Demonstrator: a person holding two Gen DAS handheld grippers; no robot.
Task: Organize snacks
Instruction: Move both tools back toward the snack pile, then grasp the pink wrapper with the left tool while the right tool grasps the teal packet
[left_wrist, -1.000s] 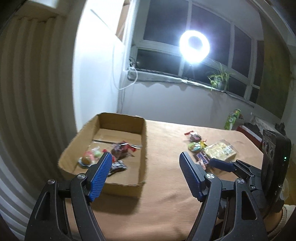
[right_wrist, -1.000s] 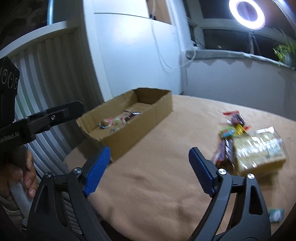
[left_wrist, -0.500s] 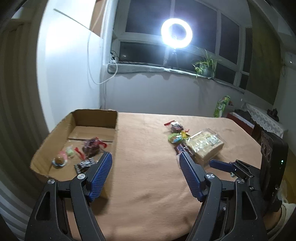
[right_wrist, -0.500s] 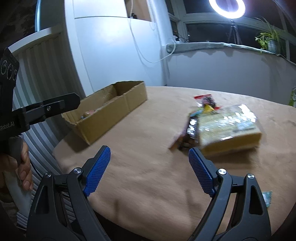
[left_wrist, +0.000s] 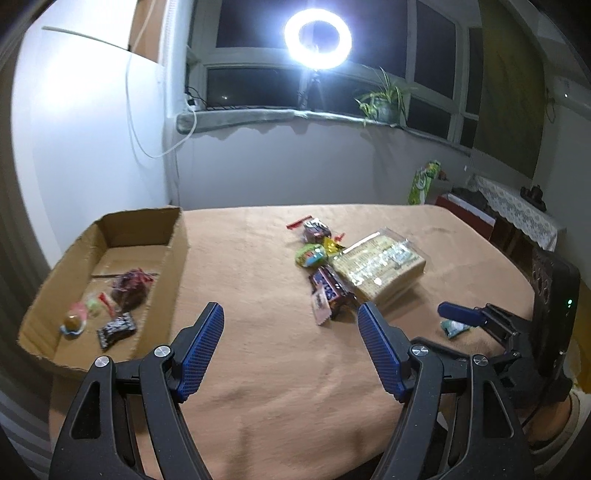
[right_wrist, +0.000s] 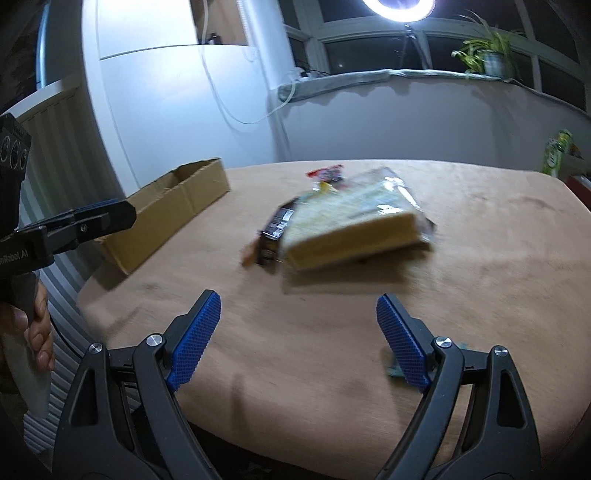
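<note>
From the left wrist view, the left claw (left_wrist: 290, 334) is wide open and holds nothing, hanging over the brown table (left_wrist: 258, 369). On the left side of the table sits a cardboard box (left_wrist: 173, 266) with a few small snacks in it: a dark red candy bag (left_wrist: 131, 286), a little black packet (left_wrist: 116, 328) and some light-colored sweets (left_wrist: 83, 314). Near the middle of the table lies a bunch of loose snacks: a big clear pack of biscuits (left_wrist: 380, 262), a dark chocolate bar (left_wrist: 330, 290) touching it, a green round snack (left_wrist: 310, 255) and a dark candy with a red end (left_wrist: 314, 229). The right claw (left_wrist: 458, 314) pokes in from the right, just above a tiny green packet (left_wrist: 452, 328). A bright ring light (left_wrist: 317, 38) shines by the window. From the right wrist view, the right claw (right_wrist: 299, 328) is also wide open with nothing in it. The pack of biscuits (right_wrist: 354, 225) lies ahead of it, blurry, with the chocolate bar (right_wrist: 275, 230) beside it. The cardboard box (right_wrist: 173, 206) is far left.
</note>
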